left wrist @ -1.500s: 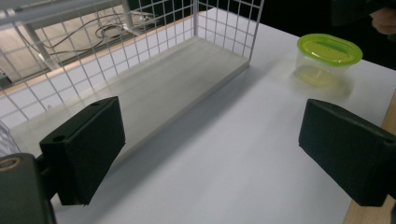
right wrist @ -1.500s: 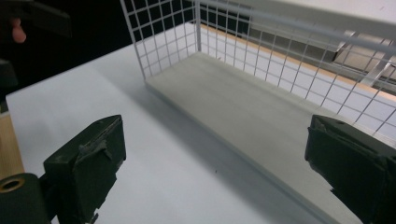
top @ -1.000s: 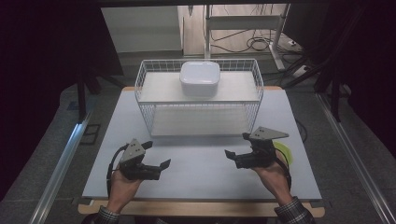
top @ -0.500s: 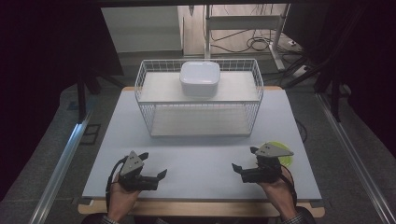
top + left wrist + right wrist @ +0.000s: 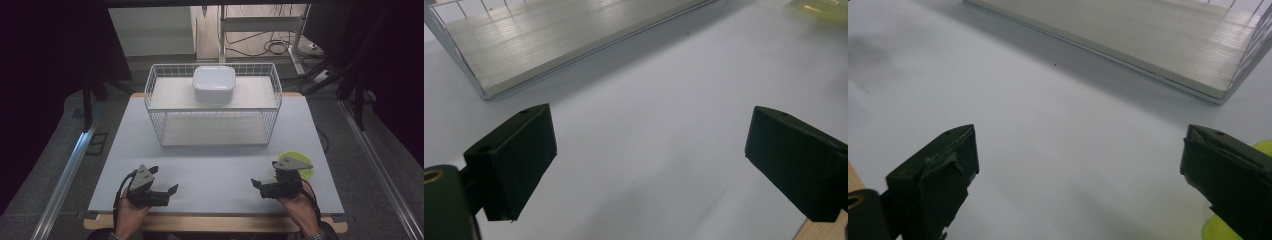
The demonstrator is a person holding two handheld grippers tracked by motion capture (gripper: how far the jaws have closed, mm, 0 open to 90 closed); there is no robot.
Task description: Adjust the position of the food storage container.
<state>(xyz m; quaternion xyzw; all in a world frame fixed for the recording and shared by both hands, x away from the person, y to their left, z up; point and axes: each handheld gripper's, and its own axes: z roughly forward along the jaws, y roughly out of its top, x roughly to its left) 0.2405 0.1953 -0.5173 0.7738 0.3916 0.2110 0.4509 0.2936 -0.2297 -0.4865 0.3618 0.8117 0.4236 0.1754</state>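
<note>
My left gripper (image 5: 164, 182) rests low over the table's near left part, held by a hand, its jaws wide open with nothing between them (image 5: 651, 150). My right gripper (image 5: 265, 175) is at the near right, also open and empty (image 5: 1078, 170). A yellow-green plate (image 5: 300, 165) lies on the table just behind the right gripper; its rim shows beside the right jaw (image 5: 1215, 227) and far off in the left gripper view (image 5: 824, 7). A white wire basket (image 5: 212, 107) stands at the table's back middle, and a white square bowl (image 5: 214, 83) sits on its upper shelf.
The white table top (image 5: 215, 165) stretches bare between the grippers and the basket. The basket's pale bottom board (image 5: 574, 40) (image 5: 1128, 40) lies ahead of both grippers. The table's wooden front edge (image 5: 215, 222) runs close under the hands.
Both grippers have drawn back toward the table's near edge and sunk lower. The right one now sits in front of the plate. Both jaws stay open.
</note>
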